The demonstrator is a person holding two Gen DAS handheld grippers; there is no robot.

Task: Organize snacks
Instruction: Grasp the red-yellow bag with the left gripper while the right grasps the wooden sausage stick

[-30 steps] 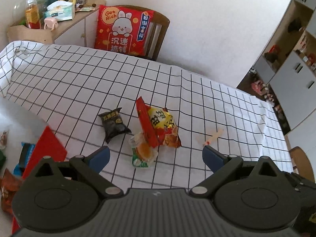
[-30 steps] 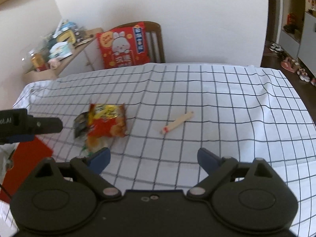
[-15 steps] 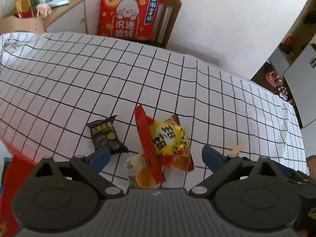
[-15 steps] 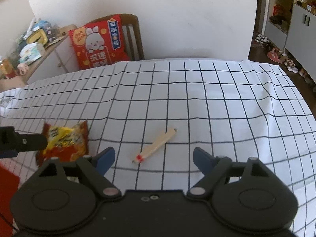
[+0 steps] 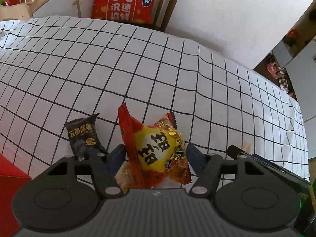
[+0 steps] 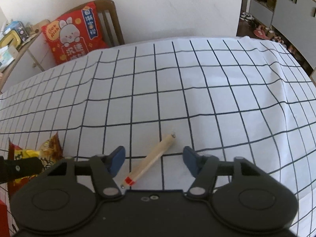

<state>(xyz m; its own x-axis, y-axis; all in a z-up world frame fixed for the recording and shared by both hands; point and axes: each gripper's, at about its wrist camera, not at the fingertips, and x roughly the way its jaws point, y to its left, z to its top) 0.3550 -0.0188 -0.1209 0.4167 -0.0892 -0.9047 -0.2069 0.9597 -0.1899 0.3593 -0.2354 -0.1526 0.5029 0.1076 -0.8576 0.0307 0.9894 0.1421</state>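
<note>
- Left gripper (image 5: 155, 158): jaws narrowed since earlier, now flanking the red-and-yellow foil snack packet (image 5: 158, 150) on the bench; contact unclear.
- Right gripper (image 6: 153, 161): open, has advanced to straddle the tan wrapped sausage stick (image 6: 150, 161), apparently untouched.

My table (image 5: 177, 75) wears white cloth with a black grid; red-and-yellow snack bag (image 5: 156, 150), black packet (image 5: 84, 136), tan stick (image 6: 152, 158).

Left gripper (image 5: 156, 159): matte black body, ribbed top plate, two round discs, silver pivot screws, blue fingers (image 5: 116, 156).
Right gripper (image 6: 154, 159): same black build, smooth plate, two small screws at 12 o'clock edge, blue fingers (image 6: 190, 158).
</note>
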